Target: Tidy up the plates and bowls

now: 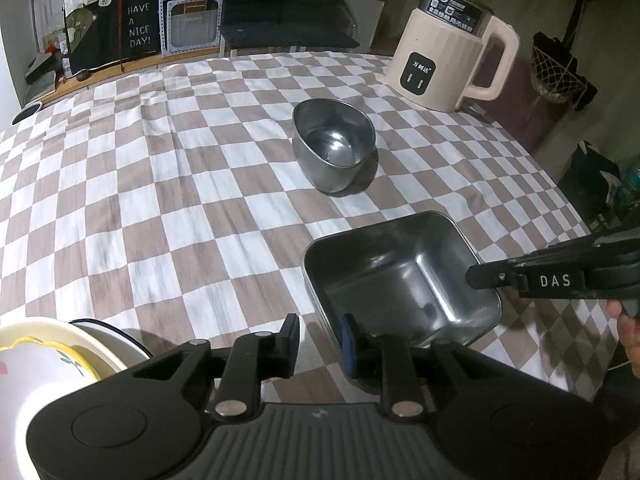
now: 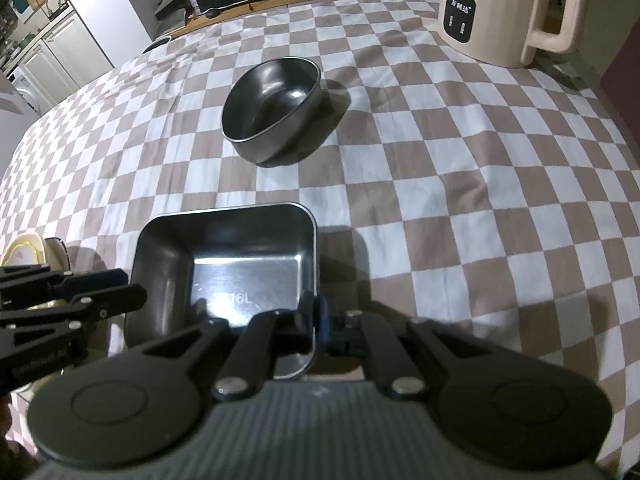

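At the near rim of the steel tray (image 2: pixel 224 264), the right gripper (image 2: pixel 316 322) is clamped on the tray's right wall, one finger inside, the blue pad (image 2: pixel 325 316) outside. Tray is rectangular w/ rounded corners, shiny, dark inside, stamped "16L" on the bottom. Its long axis runs roughly left-right in the right wrist view; open side up, sitting flat on the checked cloth (image 2: pixel 440 184).

The left gripper (image 1: pixel 318 338) sits just beside the tray's (image 1: pixel 400 280) near-left corner, jaws apart, nothing between them; its blue pad (image 1: pixel 347 344) is close to the tray wall, can't tell if touching. It comes in low from the left, fingers pointing across toward the tray. The right gripper (image 1: pixel 480 278) reaches in from the right, and a bit of the person's hand (image 1: pixel 628 336) shows behind it.

Further out, mid-table, an oval steel bowl (image 2: pixel 274 108) stands upright, well apart from the tray; empty, darker inside. At the left gripper's side, a stack of pale ceramic dishes (image 1: pixel 60 356), top one w/ yellow scalloped rim and flower print. Far right corner: cream electric kettle (image 1: pixel 448 52), handle to the right.
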A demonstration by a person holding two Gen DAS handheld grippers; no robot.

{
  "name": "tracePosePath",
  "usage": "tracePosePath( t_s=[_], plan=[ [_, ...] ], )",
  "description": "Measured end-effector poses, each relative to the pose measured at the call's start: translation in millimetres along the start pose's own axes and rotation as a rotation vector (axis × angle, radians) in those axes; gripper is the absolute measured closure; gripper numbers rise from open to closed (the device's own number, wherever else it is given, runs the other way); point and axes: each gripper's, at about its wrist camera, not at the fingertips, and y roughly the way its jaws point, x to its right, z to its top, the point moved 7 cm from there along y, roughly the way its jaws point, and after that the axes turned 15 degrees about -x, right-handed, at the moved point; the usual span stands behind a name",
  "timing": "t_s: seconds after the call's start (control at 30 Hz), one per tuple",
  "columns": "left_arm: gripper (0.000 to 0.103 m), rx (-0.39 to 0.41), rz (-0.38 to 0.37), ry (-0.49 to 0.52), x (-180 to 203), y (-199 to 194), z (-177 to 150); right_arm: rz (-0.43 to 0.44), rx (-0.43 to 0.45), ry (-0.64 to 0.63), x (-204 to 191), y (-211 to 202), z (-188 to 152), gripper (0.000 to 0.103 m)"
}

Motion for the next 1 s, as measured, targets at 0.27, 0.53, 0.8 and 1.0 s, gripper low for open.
tracePosePath(
  t_s=[0.27,0.53,0.8,1.0],
  plan=[
    [0.078,0.018,0.012,-0.017,-2.6,-7.3,2.2,-0.007,-0.001,-0.030,-3.3,-2.4,-1.8,0.096],
    [0.075,0.036,-0.015,-0.044,-5.9,-18.8,6.5,0.005,0.068,-0.026,-7.3,-25.0,-2.8,0.087],
    [0.064,0.104,-0.032,-0.046,-4.0,-41.9,13.2,0.028,0.193,0.007,-12.4,-60.7,2.3,0.078],
    [0.046,0.174,-0.029,-0.055,-4.1,-59.2,19.3,0.044,0.280,0.034,-14.0,-78.1,9.6,0.071]
  ],
)
